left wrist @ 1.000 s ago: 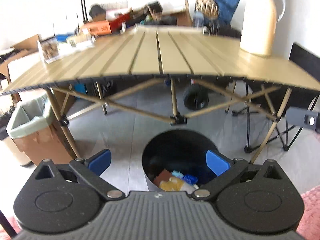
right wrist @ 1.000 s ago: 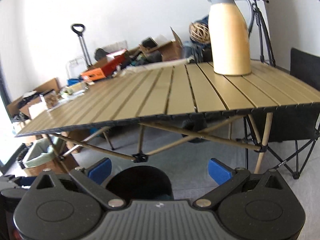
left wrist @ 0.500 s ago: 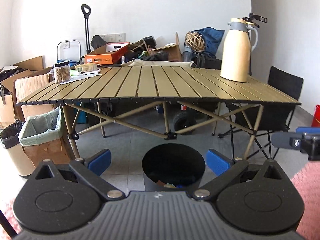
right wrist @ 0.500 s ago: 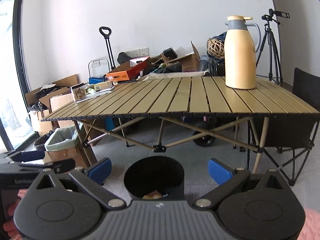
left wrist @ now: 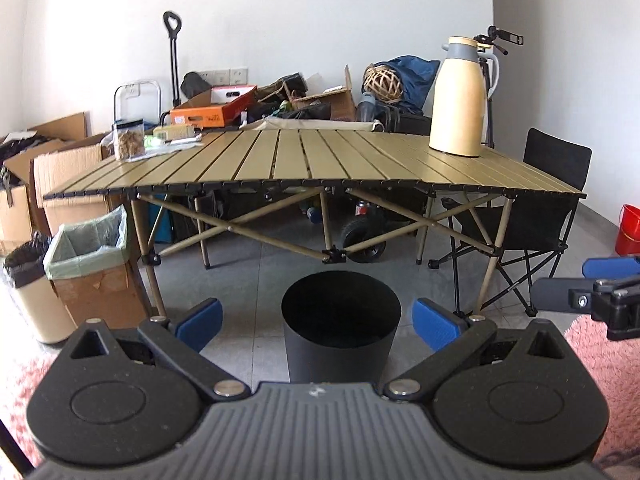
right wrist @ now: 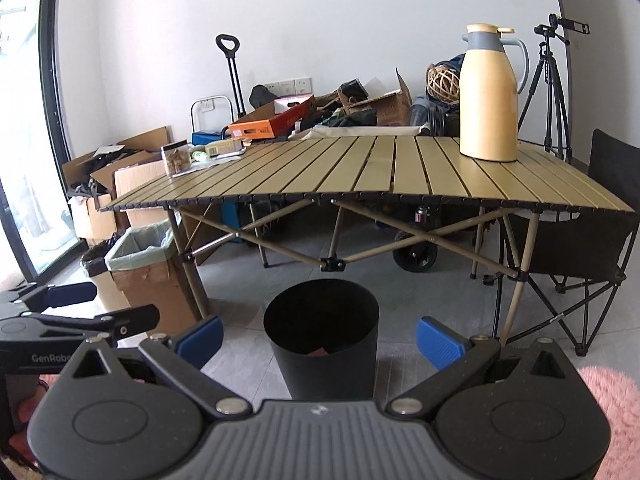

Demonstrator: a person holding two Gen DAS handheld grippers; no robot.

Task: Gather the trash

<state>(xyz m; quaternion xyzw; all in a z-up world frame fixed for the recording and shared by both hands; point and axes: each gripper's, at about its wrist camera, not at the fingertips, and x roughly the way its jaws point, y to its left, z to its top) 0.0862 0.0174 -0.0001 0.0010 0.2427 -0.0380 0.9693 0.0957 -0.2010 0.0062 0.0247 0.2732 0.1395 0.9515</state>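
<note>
A round black trash bin (left wrist: pixel 340 344) stands on the grey floor in front of a slatted tan folding table (left wrist: pixel 312 164). It also shows in the right wrist view (right wrist: pixel 323 344), with a scrap of brownish trash (right wrist: pixel 318 351) visible inside. My left gripper (left wrist: pixel 318 324) is open and empty, held back from the bin. My right gripper (right wrist: pixel 320 338) is open and empty, also back from the bin. Each gripper shows at the edge of the other's view: the right (left wrist: pixel 608 284) and the left (right wrist: pixel 72 312).
On the table stand a cream thermos jug (left wrist: pixel 460 96) and a clear snack container (left wrist: pixel 129 139). A lined cardboard box (left wrist: pixel 92 268) and a small bin (left wrist: pixel 28 292) sit at the left. A black folding chair (left wrist: pixel 548 220), a red bucket (left wrist: pixel 630 228) and a pink rug (left wrist: pixel 604 360) are at the right.
Both grippers have pulled back and up from over the bin. The view has widened from the bin's inside to the whole table and room. Both stay open.
</note>
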